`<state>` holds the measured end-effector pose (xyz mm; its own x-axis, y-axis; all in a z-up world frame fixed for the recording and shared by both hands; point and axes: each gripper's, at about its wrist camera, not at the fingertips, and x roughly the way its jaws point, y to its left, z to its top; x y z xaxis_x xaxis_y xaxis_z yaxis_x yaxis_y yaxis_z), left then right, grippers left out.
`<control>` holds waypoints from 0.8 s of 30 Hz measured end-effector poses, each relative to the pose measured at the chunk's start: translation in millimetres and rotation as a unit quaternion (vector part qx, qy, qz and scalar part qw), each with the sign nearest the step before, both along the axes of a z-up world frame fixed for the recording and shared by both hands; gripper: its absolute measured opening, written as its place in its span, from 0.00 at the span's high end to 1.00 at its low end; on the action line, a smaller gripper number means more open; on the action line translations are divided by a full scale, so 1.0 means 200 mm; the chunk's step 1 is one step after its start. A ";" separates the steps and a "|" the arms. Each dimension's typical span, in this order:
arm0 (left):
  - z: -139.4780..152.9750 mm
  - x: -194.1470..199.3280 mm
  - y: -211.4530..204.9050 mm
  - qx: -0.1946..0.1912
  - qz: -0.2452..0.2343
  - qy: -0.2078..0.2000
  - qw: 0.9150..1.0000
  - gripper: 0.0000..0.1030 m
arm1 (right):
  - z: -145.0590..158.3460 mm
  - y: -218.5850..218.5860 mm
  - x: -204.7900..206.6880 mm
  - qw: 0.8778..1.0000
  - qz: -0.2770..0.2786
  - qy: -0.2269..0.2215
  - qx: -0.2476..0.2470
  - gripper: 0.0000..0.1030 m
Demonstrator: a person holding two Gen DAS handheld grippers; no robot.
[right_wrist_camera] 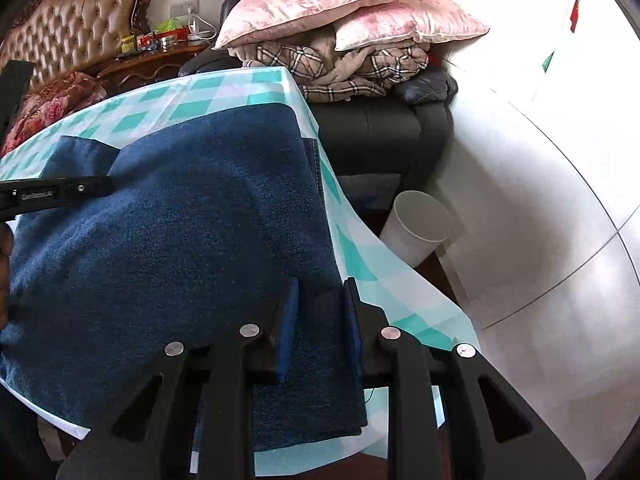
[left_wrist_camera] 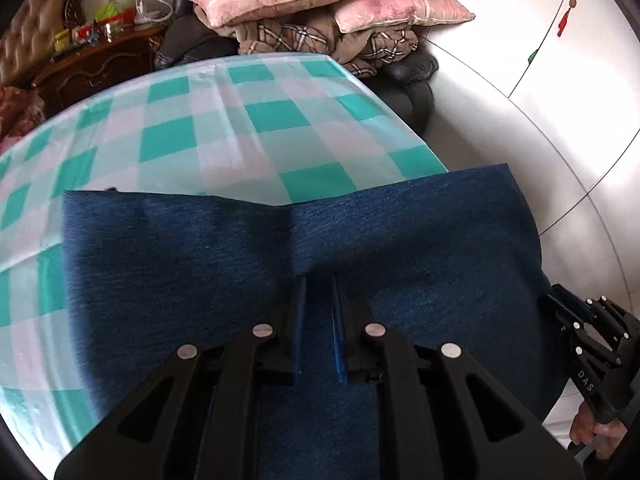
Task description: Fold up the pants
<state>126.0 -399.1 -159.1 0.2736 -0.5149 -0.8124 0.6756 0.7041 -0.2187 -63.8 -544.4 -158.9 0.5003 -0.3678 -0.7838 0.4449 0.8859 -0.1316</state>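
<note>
The dark blue pants lie folded flat on the table with the green-and-white checked cloth. My left gripper sits low over the near middle of the pants, jaws a small gap apart with nothing between them. In the right wrist view the pants reach the table's right edge. My right gripper is open over the pants' near right corner, right beside the cloth's hanging edge. The right gripper also shows at the left view's right edge; the left gripper shows at the right view's left edge.
A dark sofa stacked with pink pillows and a plaid blanket stands behind the table. A white bin stands on the floor to the right. A wooden side table with small items and a tufted headboard are at back left.
</note>
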 end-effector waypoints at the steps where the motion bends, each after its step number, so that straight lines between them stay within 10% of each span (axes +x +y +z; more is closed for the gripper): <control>1: 0.02 -0.02 0.01 0.002 0.002 -0.006 1.000 0.79 | 0.00 0.00 0.00 1.000 -0.003 0.000 0.000 0.78; 12: 0.08 -0.43 0.39 0.013 0.030 -0.034 0.999 0.38 | 0.22 0.24 -0.04 0.997 -0.040 -0.053 -0.026 0.62; 16: 0.02 -0.50 0.41 0.049 0.017 -0.039 0.998 0.19 | 0.30 0.33 -0.06 0.993 -0.056 -0.073 -0.074 0.42; 24: 0.19 -0.61 0.50 0.052 0.038 -0.099 0.993 0.02 | 0.34 0.35 -0.13 0.994 -0.080 -0.044 -0.067 0.41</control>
<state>3.0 -300.0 -121.5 0.4687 -0.4033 -0.7859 0.6422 0.7665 -0.0104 -88.9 -475.0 -90.2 0.4906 -0.5468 -0.6785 0.5941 0.7795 -0.1987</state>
